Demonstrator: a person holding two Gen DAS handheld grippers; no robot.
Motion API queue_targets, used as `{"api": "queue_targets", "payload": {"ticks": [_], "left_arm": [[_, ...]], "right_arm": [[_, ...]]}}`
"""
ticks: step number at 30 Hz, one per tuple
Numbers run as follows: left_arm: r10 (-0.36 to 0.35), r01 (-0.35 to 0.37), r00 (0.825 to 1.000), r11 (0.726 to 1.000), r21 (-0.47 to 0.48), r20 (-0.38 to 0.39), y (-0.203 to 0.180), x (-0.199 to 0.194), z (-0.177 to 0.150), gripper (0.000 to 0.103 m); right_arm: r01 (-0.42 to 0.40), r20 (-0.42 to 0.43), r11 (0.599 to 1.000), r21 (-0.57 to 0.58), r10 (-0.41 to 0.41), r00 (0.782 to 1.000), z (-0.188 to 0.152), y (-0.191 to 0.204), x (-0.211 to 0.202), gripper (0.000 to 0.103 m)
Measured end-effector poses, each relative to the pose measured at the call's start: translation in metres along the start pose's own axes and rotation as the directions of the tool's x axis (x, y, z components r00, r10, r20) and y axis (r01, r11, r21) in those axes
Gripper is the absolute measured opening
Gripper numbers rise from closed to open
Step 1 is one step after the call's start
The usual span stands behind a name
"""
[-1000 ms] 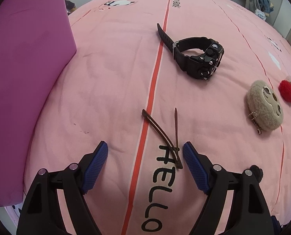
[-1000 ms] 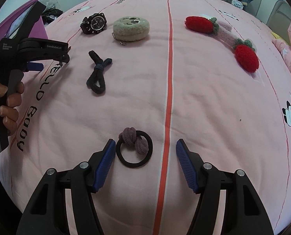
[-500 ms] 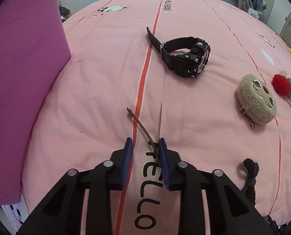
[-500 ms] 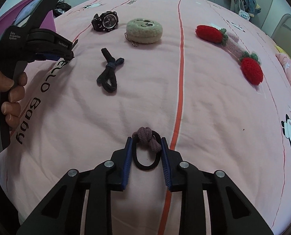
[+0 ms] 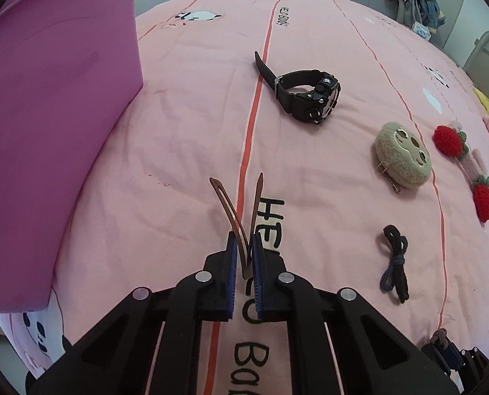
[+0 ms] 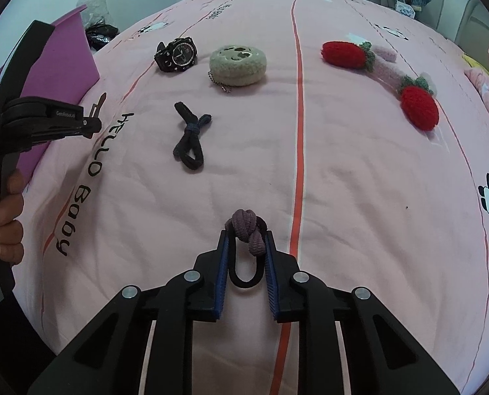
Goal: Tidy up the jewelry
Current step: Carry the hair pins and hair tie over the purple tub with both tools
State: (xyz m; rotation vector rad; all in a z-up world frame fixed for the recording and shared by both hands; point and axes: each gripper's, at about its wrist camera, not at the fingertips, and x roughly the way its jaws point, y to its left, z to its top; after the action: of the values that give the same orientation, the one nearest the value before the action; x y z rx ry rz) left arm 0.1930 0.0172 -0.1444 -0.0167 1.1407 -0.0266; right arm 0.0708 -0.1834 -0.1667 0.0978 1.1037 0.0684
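Observation:
My left gripper (image 5: 244, 247) is shut on a brown U-shaped hairpin (image 5: 236, 214) and holds it above the pink bed cover; the pin's two prongs stick forward. The left gripper also shows in the right wrist view (image 6: 91, 125), beside the purple box (image 6: 76, 62). My right gripper (image 6: 246, 240) is shut on a black hair tie with a mauve knot (image 6: 247, 233), squeezed narrow between the blue pads. A black watch (image 5: 305, 97), a beige plush keychain (image 5: 402, 159), a dark knotted hair tie (image 5: 395, 263) and a strawberry hair clip (image 5: 464, 161) lie on the cover.
The purple box (image 5: 53, 108) stands at the left in the left wrist view, close to the held hairpin. The pink bed cover (image 6: 359, 164) with red stripes and "HELLO Baby" lettering fills both views. Clothes hang at the far right back (image 5: 412, 3).
Both grippers have shut: the left on the hairpin, the right on the mauve-knot hair tie. Both items have been lifted off the cover, and the left gripper has moved back.

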Motion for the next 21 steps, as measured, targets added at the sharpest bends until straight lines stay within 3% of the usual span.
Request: {"api": "queue_targets", "payload": {"ticks": [10,21], "left_arm": [[-0.003,0.003,1.0,1.0,0.004,0.011,0.007,-0.061,-0.024,0.009],[0.0,0.003,0.996,0.999,-0.033,0.087,0.034,-0.142,-0.03,0.009]], "right_arm": [[-0.075,0.04,0.996,0.052,0.073,0.997,0.013,0.001,-0.042,0.02],[-0.132,0.126,0.991,-0.028,0.134,0.983,0.046,0.04,-0.104,0.02]]}}
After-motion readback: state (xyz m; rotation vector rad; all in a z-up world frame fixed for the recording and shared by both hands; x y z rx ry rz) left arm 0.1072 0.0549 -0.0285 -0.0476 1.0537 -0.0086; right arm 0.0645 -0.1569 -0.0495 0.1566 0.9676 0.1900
